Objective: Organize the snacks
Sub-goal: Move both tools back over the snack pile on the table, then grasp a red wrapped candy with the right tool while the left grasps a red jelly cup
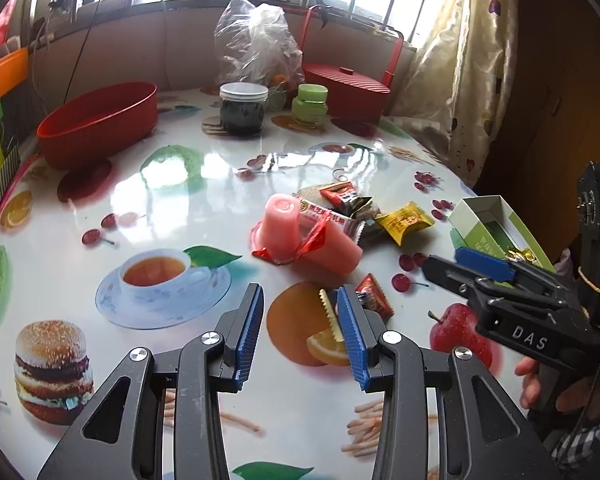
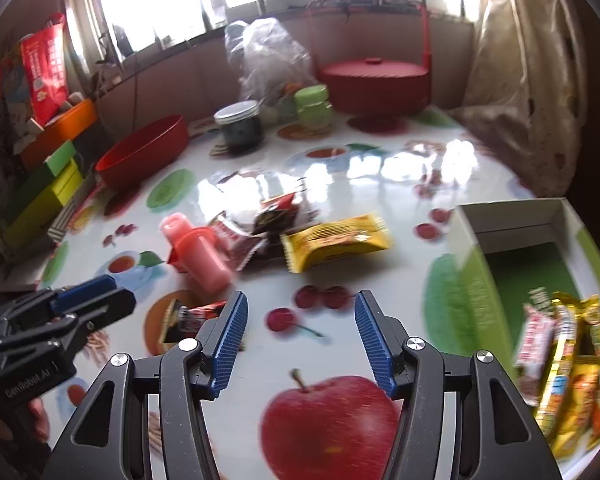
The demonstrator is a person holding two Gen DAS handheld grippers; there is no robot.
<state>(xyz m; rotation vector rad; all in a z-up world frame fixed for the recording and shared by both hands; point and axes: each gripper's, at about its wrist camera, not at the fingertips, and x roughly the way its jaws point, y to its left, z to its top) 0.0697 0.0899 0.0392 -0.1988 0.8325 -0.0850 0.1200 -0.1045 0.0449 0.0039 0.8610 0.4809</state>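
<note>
A: Left wrist view: left gripper (image 1: pixel 300 334) over the printed tablecloth (image 1: pixel 172 184), jaws apart, nothing between the blue pads. A small red snack packet (image 1: pixel 374 300) lies just beyond the right-hand finger, its serrated edge showing in the gap.

B: Touching the pad?

A: Cannot tell; the finger hides part of it.

B: Right wrist view: right gripper (image 2: pixel 300 344) also spread wide, bare cloth with printed cherries between its fingers. Nothing held.

A: Loose snacks?

B: Clustered mid-table. Pink jelly cups (image 1: pixel 300 232), one upright, one on its side, red wrap around them. Behind them dark and red wrappers (image 1: pixel 344 200), bunched. Yellow packet (image 2: pixel 336 240) beside those, nearer the box.

A: The box?

B: Green-and-white carton (image 2: pixel 512 236), open top, at the table's right edge. Several packets (image 2: pixel 564 368) already inside at its near end, gold and pink wrappers.

A: Far side: red bowl (image 1: pixel 100 120) at left, dark jar with a white lid (image 1: pixel 242 108), green jar (image 1: pixel 310 104), clear plastic bag (image 1: pixel 256 40), lidded red basket (image 1: pixel 344 84).

B: Right-hand view is blurred.
</note>
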